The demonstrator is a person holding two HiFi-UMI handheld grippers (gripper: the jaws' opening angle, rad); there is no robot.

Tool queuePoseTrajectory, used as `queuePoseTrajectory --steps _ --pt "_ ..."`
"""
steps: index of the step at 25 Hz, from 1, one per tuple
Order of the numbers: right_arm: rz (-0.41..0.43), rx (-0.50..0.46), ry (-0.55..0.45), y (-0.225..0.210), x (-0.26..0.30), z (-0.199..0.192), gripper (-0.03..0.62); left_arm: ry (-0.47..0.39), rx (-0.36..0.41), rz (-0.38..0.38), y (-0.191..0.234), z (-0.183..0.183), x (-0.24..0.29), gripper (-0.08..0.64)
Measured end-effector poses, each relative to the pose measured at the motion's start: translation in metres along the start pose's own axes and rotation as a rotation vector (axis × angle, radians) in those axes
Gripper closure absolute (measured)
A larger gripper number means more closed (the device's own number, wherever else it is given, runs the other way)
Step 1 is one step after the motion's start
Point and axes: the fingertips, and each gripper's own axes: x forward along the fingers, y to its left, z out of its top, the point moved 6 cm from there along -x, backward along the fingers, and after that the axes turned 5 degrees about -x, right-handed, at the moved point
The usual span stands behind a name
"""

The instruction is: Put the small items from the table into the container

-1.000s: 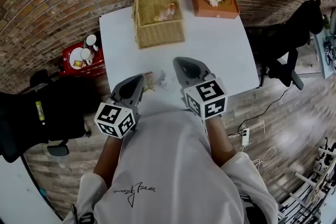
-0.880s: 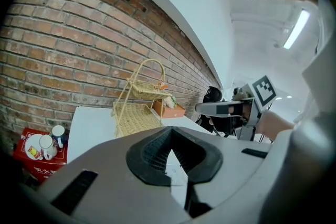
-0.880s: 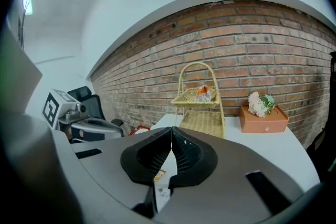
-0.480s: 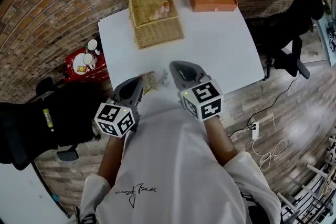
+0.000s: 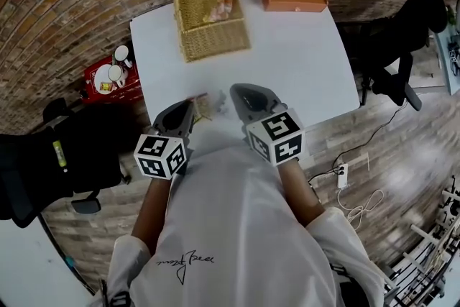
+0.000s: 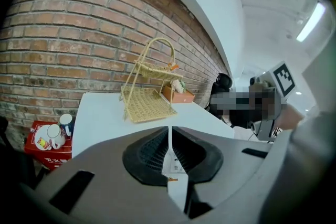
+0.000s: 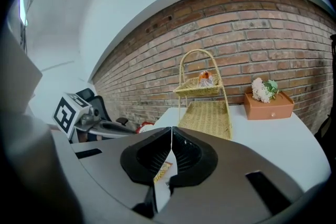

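Fingers (image 6: 149, 150) of left gripper (image 5: 190, 106) and right gripper (image 5: 234, 90) pressed together, small items (image 5: 205, 106) lying between them.

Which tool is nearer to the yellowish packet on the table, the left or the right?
Left. The left tool has its tip just beside the yellowish packet, at the packet's left edge. The right tool stands farther off, on the packet's right side.

Small packets (image 5: 204, 106) half behind left tongs (image 5: 190, 105)
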Motion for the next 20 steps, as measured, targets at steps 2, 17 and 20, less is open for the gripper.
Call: queuePoseTrajectory --steps 2,17,20 --pt "0.010 0.001 0.014 0.000 0.001 -0.002 0.569 0.012 -0.021 0.015 0.002 -0.007 0.004 0.549" --pt "0.080 -0.001 0.148 -0.016 0.010 -0.020 0.569 0.100 -0.156 0.200 0.005 -0.057 0.035 0.405" --pt "0.089 -0.007 0.167 -0.020 0.013 -0.023 0.569 0.125 -0.154 0.229 0.006 -0.067 0.039 0.388"
